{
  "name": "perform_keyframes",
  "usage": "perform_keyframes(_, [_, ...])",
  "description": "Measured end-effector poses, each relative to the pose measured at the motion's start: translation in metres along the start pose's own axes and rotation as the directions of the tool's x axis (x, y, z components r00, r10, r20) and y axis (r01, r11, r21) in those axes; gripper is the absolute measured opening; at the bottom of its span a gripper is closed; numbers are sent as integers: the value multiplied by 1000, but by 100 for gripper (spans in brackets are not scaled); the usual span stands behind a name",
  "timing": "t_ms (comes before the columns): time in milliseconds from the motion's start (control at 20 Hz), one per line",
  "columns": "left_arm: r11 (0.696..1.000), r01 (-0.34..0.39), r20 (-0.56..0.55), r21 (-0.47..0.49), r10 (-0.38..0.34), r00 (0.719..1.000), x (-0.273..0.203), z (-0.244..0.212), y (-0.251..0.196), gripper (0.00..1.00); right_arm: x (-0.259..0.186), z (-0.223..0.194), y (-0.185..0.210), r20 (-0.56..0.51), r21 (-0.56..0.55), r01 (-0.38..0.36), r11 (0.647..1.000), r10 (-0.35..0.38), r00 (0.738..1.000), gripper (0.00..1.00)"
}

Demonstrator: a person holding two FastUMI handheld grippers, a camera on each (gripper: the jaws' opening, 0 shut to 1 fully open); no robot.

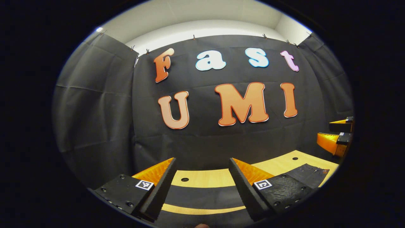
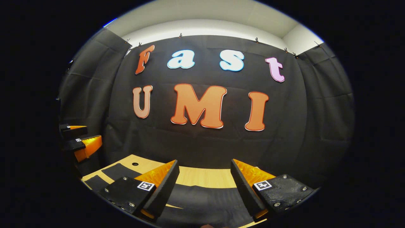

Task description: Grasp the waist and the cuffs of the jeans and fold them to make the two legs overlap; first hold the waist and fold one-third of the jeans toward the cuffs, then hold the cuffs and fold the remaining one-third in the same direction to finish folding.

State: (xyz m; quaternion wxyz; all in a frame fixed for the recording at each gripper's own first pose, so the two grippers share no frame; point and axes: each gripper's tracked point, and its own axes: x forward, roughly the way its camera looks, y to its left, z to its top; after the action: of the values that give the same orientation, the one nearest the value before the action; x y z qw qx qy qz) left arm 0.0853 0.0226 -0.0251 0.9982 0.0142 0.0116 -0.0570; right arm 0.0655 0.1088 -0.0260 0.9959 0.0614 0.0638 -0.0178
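Observation:
The dark jeans [image 1: 202, 196] lie flat on the light wooden table [image 1: 208, 179], low in the left gripper view, with another part of them at the right [image 1: 308, 172]. My left gripper [image 1: 202, 161] hovers over them, open, nothing between its fingers. At the right edge of that view my right gripper [image 1: 338, 131] shows, its fingers apart. In the right gripper view the jeans [image 2: 202, 199] spread under my right gripper [image 2: 204, 162], which is open and holds nothing. A further piece of the jeans [image 2: 118, 171] lies at the left, below my left gripper [image 2: 79, 136].
The black cloth wall [image 1: 205, 139] rises right behind the table's far edge. Small round holes [image 1: 184, 179] dot the tabletop [image 2: 205, 175]. Cloth side walls close the booth left and right.

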Motion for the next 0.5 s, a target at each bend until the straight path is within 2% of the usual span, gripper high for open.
perform_keyframes(250, [998,-61,-117,5,61,991,11,-49,55,99,4,-26,-45,-86,-31,164,986,-166,982,98])
perform_keyframes(500, [997,-68,-257,22,71,964,23,-103,91,99,3,-56,-69,-199,-52,248,967,-253,947,98])
